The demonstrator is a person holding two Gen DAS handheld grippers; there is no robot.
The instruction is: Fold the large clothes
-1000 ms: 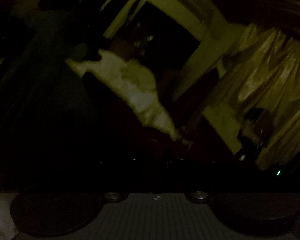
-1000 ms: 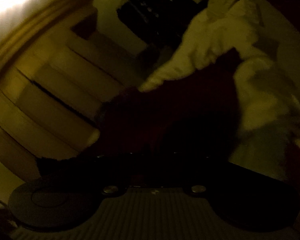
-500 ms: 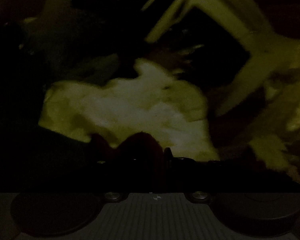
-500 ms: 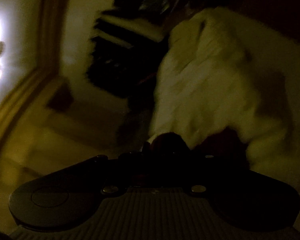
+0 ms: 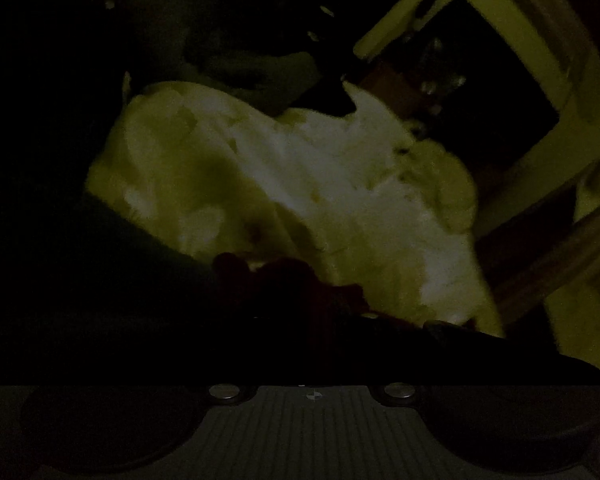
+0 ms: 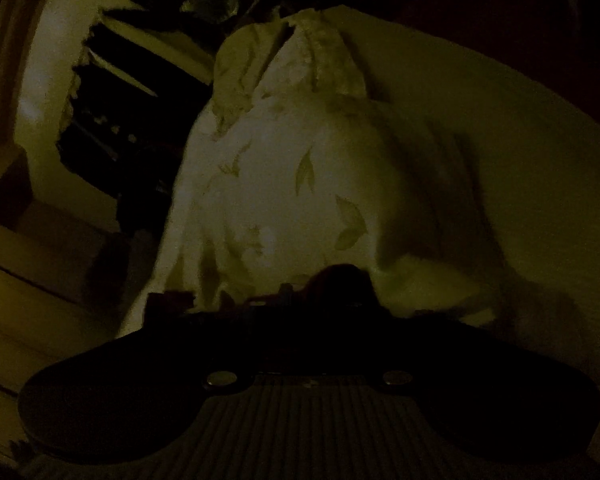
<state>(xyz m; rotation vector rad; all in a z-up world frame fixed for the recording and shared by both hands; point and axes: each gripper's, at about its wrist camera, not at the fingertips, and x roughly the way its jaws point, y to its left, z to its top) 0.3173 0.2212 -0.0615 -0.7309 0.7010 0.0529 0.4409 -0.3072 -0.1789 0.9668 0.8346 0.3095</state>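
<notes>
The room is very dark. A large pale garment with a leaf print [image 6: 300,184] hangs stretched in front of my right gripper [image 6: 332,280], whose dark fingers sit together against the cloth's near edge and seem to pinch it. In the left wrist view the same pale garment [image 5: 300,184] bunches just beyond my left gripper [image 5: 276,276], whose dark fingers also look closed on its near edge. The fingertips are hard to make out in the gloom.
A dark shelf unit [image 6: 116,120] stands at the left in the right wrist view. A pale surface [image 6: 500,160] lies behind the garment. A pale door or window frame [image 5: 520,40] and curtain folds [image 5: 596,216] are at the right in the left wrist view.
Both grippers have swung round quickly. The garment now fills the middle of both views and looks closer and more spread than a second ago.
</notes>
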